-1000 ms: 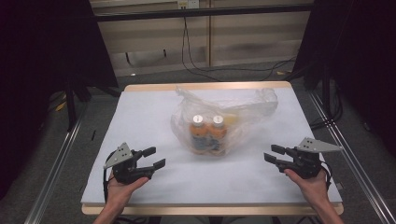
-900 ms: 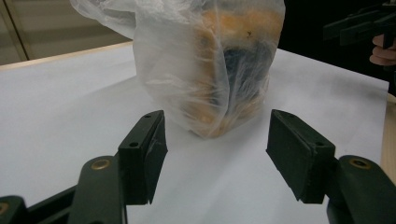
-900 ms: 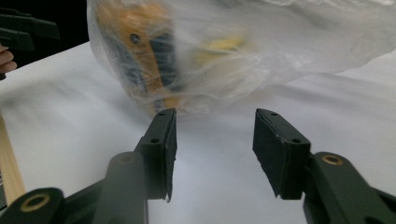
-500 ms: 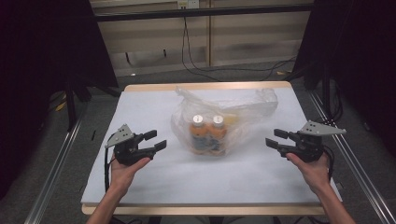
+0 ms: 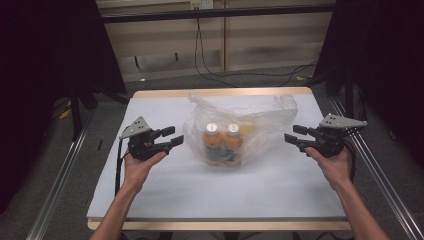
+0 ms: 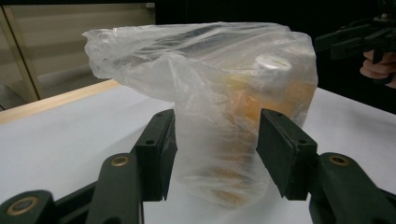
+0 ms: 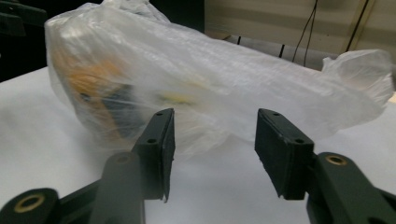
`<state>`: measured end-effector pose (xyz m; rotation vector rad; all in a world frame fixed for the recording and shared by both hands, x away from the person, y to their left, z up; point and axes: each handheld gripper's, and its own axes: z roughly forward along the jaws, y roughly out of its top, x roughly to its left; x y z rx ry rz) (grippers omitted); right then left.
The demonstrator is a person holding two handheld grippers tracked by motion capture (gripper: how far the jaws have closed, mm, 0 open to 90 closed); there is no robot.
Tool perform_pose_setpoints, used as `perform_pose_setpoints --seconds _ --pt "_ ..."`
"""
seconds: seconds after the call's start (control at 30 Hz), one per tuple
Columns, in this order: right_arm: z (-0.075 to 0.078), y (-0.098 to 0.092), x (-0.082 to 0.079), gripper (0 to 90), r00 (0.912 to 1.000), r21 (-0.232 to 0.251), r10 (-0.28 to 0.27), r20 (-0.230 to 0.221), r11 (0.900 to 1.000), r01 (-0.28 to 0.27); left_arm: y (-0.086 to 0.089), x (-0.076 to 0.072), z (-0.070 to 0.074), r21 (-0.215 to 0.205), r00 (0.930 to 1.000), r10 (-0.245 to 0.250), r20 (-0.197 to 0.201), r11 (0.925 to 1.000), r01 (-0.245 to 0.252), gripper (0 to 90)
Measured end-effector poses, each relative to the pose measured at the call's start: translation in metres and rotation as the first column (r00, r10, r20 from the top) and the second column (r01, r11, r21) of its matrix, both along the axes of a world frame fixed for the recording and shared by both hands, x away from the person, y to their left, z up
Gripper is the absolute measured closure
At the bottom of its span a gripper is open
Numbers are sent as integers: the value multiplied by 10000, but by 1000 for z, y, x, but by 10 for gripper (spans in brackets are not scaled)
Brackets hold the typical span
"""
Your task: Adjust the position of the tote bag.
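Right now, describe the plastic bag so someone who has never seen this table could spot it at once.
On the white-covered table, look at the middle, between the two hand-held grippers. The plastic bag is clear and crinkled, its loose end trailing toward the far right. It alone holds two orange bottles with white caps.

We see a bag [image 5: 240, 125] made of thin, clear plastic. It looks crinkly and a bit shiny. Inside it stand two bottles [image 5: 222, 145] with smooth white caps and orange, shiny sides. The counter [image 5: 165, 195] has a white, matt top that looks smooth like paper, and its edge looks like pale wood. Our left gripper [image 5: 170, 138] and right gripper [image 5: 292, 136] are hard, black and matt, with small brass-coloured metal pins. Each has a grey, flat plate on top.
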<state>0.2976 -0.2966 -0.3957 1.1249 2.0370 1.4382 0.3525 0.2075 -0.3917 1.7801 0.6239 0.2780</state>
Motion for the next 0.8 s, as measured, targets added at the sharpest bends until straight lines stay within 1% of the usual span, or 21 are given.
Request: perform_pose_setpoints --seconds 0.03,0.07,0.13,0.17,0.23,0.3,0.33,0.37,0.4,0.43,0.47,0.5,0.53,0.57,0.6,0.63,0.67,0.7,0.73,0.77,0.8 --pt "0 0 0 488 10000 0 0 0 10000 0 0 0 0 0 10000 0 0 10000 0 475" --pt "4 -3 5 556 9999 -173 32 110 9998 -30 0 6 3 -21 10000 -11 -30 10000 11 485" --pt "8 -5 10 580 9999 -281 -35 121 9996 38 -1 12 7 -71 9999 -98 -55 9999 97 495" --pt "9 -6 13 575 10000 -324 -6 70 9995 8 -2 14 8 -117 9999 -96 -86 9999 95 500" --pt "10 -8 19 562 9999 -367 -142 -13 9992 141 -6 21 11 -145 9999 -149 -82 9998 148 512" --pt "10 -10 27 537 9997 -445 -243 -76 9987 240 -10 27 13 -73 9998 -107 -138 9999 106 476" --pt "10 -10 27 537 9997 -445 -243 -76 9987 240 -10 27 13 -73 9998 -107 -138 9999 106 460" --pt "11 -11 31 528 9996 -516 -269 -120 9983 263 -13 32 14 -83 9995 -219 -213 9997 217 460" --pt "12 -12 36 505 9995 -723 -281 -148 9970 270 -16 35 16 -76 9995 -202 -228 9998 200 448" --pt "13 -12 40 479 9994 -714 -288 -203 9971 273 -18 36 17 -78 9994 -174 -285 9998 172 431" --pt "15 -13 47 408 9994 -823 -209 -288 9964 185 -20 39 18 -118 9992 -258 -317 9996 254 422" --pt "16 -13 50 357 9992 -888 -244 -303 9958 216 -24 42 20 -9 9992 -284 -267 9996 284 419" --pt "18 -13 54 316 9991 -864 -255 -328 9960 226 -26 45 21 67 9994 -203 -296 9998 205 405" --pt "19 -13 58 302 9991 -695 -256 -330 9973 232 -26 45 21 67 9994 -203 -296 9998 205 380" --pt "21 -12 63 299 9994 -534 -163 -314 9985 146 -28 50 23 -32 9988 -233 -436 9997 232 361" --pt "21 -11 66 273 9995 -518 -172 -270 9985 158 -30 51 23 -118 9989 -186 -426 9998 181 359" --pt "21 -10 69 256 9993 -554 -176 -331 9983 158 -31 52 23 28 9990 49 -444 10000 -48 326" --pt "20 -8 73 258 9993 -533 -159 -341 9985 141 -33 54 23 125 9989 131 -460 9998 -125 269" --pt "20 -8 73 258 9993 -533 -159 -341 9985 141 -33 54 23 125 9989 131 -460 9998 -125 260" --pt "18 -2 79 256 9989 -456 -31 -464 9990 10 -35 56 21 88 9986 55 -534 9999 -51 251" --pt "18 -2 79 256 9989 -456 -31 -464 9990 10 -36 57 20 134 9985 117 -535 9998 -110 251"
